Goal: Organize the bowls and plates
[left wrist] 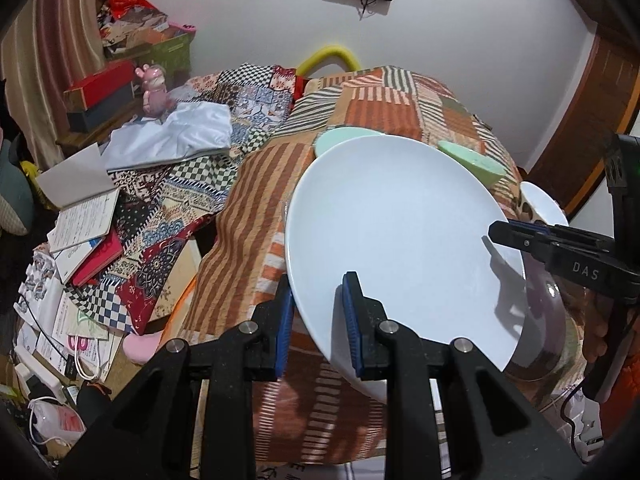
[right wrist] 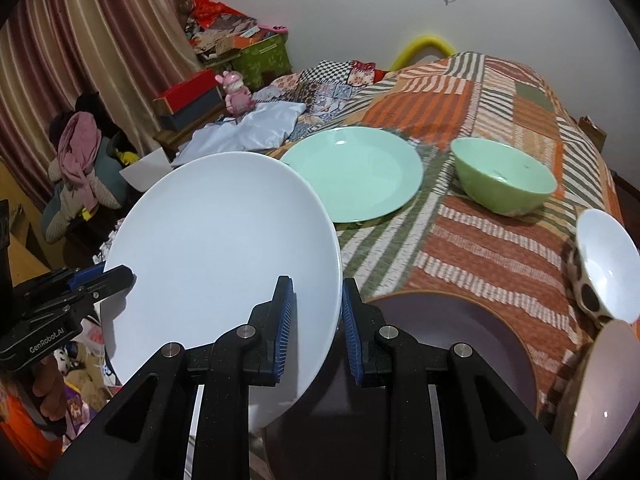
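I see both grippers, left (left wrist: 318,320) and right (right wrist: 318,320), clenched on the white plate (left wrist: 392,216); only my right view shows the green bowl (right wrist: 504,180) whole.

White plate (right wrist: 224,248), mint-green plate (right wrist: 356,172), green bowl (right wrist: 504,184), orange-striped patchwork cloth (right wrist: 480,248)

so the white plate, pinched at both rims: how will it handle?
The white plate looks rigid and glazed, so probably slippery in the left gripper and right gripper. It is tilted off the bedspread, likely breakable if dropped.
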Demonstrator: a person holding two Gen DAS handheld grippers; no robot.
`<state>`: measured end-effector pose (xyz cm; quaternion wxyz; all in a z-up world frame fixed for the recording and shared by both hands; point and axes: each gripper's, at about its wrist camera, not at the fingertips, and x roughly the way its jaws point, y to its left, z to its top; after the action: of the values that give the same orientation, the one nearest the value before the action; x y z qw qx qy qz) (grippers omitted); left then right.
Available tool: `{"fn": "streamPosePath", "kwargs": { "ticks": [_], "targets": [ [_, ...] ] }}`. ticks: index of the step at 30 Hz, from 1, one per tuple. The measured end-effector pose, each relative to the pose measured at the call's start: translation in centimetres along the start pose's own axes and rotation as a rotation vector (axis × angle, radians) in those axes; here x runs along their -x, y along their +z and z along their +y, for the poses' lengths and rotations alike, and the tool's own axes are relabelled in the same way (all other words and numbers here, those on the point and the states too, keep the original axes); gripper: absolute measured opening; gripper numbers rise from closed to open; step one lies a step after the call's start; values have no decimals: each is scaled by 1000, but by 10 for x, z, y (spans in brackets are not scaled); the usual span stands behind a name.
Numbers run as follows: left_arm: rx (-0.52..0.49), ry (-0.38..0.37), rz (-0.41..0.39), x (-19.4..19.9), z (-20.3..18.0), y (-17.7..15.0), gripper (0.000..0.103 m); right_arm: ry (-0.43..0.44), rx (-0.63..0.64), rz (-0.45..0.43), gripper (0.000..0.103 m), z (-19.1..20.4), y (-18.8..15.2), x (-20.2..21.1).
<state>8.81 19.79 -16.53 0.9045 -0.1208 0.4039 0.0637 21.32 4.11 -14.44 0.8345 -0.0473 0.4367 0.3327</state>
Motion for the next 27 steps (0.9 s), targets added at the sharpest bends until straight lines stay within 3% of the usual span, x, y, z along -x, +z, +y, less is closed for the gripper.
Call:
{"fn": "streamPosePath", "kwargs": {
  "ticks": [27],
  "targets": [
    [-104, -87, 44, -10, -84, -17, 23, -53, -153, -37, 22, -62, -59, 51]
  ]
}}
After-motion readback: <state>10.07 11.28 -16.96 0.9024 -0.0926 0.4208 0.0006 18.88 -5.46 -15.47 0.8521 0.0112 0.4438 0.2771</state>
